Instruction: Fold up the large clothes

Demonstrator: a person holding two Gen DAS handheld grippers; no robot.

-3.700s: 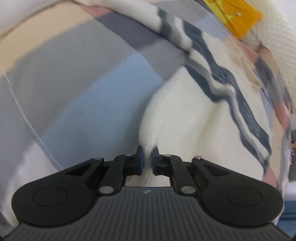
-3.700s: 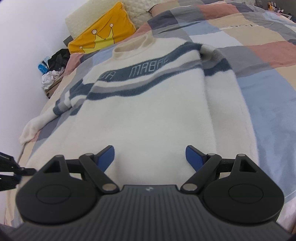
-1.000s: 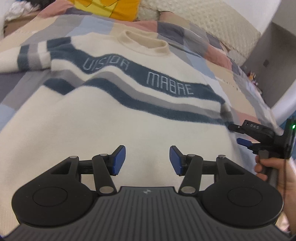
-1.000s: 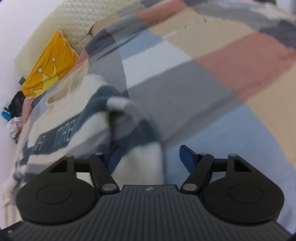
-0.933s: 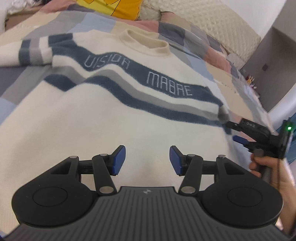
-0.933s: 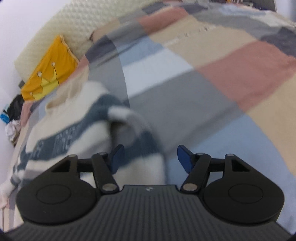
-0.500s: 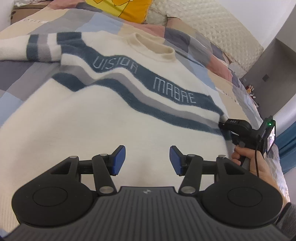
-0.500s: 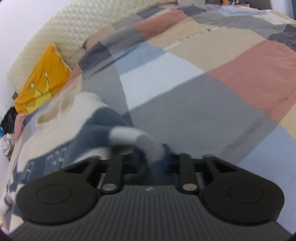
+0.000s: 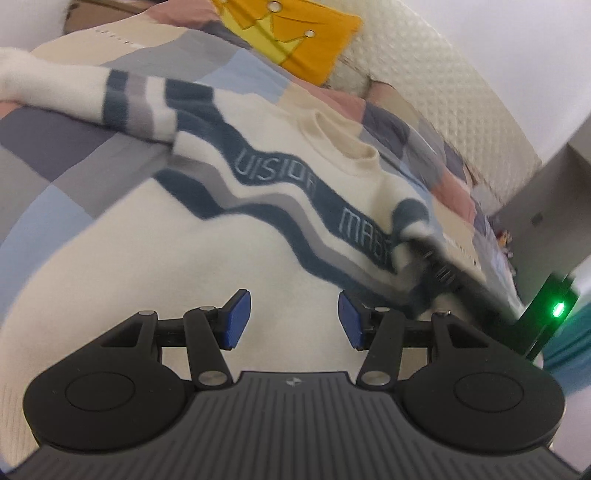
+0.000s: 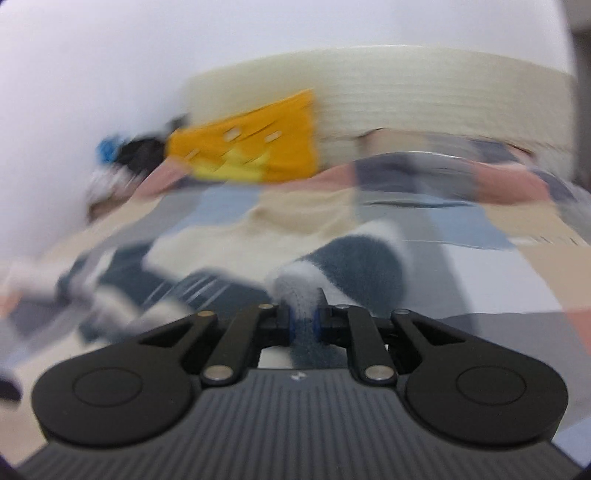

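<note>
Left wrist view: the left gripper [image 9: 294, 324] stands half-wide with nothing between its blue pads, poised over the cream body of the sweater [image 9: 177, 258]; ahead of it runs the blue lettered stripe, and ahead to the left one striped sleeve [image 9: 85, 96] lies out on the patchwork quilt [image 9: 48, 162]; ahead to the right the blurred right gripper [image 9: 436, 266] carries a bunched fold of the shoulder — a yellow crown cushion [image 9: 295, 33] sits far ahead.

Right wrist view: the right gripper [image 10: 302, 325] is clamped narrow on that blue-and-white fold [image 10: 347, 266] of the sweater, which rises just ahead of its pads; beyond lie the quilt [image 10: 480, 254], the cushion [image 10: 258, 147] and a cream headboard [image 10: 406, 96] — all motion-blurred.
</note>
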